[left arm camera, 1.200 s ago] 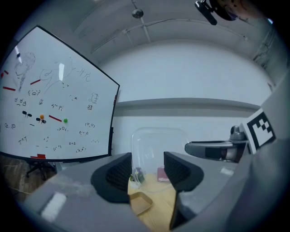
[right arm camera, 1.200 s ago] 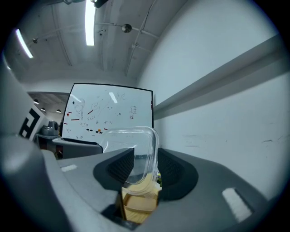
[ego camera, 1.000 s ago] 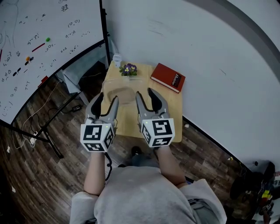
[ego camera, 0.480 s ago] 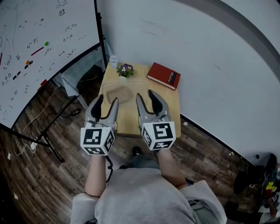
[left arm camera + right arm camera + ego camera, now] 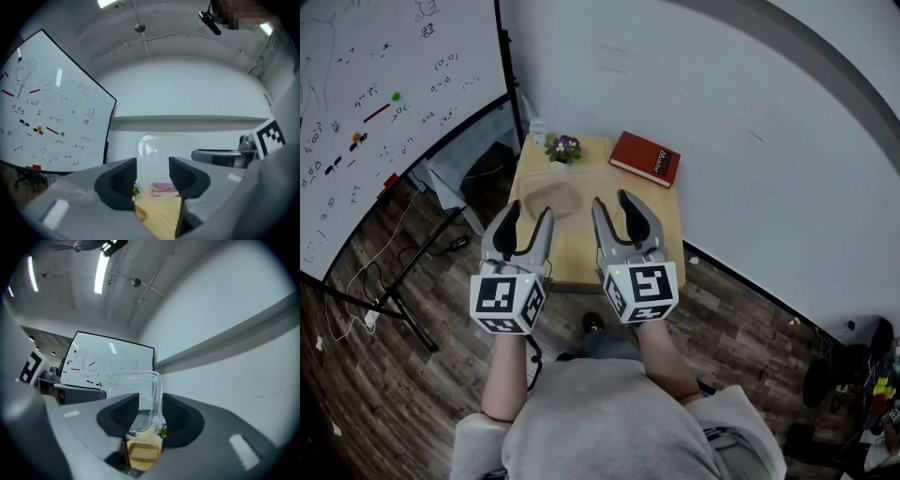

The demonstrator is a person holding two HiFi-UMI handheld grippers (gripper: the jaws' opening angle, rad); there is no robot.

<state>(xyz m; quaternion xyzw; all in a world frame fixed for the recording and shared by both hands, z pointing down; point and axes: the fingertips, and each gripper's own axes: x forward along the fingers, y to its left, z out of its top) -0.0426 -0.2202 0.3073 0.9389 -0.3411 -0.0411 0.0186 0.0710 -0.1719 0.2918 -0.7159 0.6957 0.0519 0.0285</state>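
Left gripper (image 5: 153, 174): the jaws stand apart with nothing clamped. A clear plastic container (image 5: 164, 152) fills the gap and rises above the pads, wider than the opening. Right gripper (image 5: 151, 414): the jaws are likewise spread, and the container shows in its gap with the thick rim toward 3 o'clock. No pad visibly presses on it.

Since the container outspans either opening, I judge that a good hold means straddling one wall squarely and closing gently, so the thin plastic doesn't buckle.

Only the head view places the container at 12 o'clock of the left gripper's tips, over the wooden table (image 5: 572, 248). Potted flowers (image 5: 563, 148) stand beyond it and a red book (image 5: 644, 157) lies at 2 o'clock. Whether the container rests on the table, I cannot tell. Only the gripper views show the pad gaps face-on.
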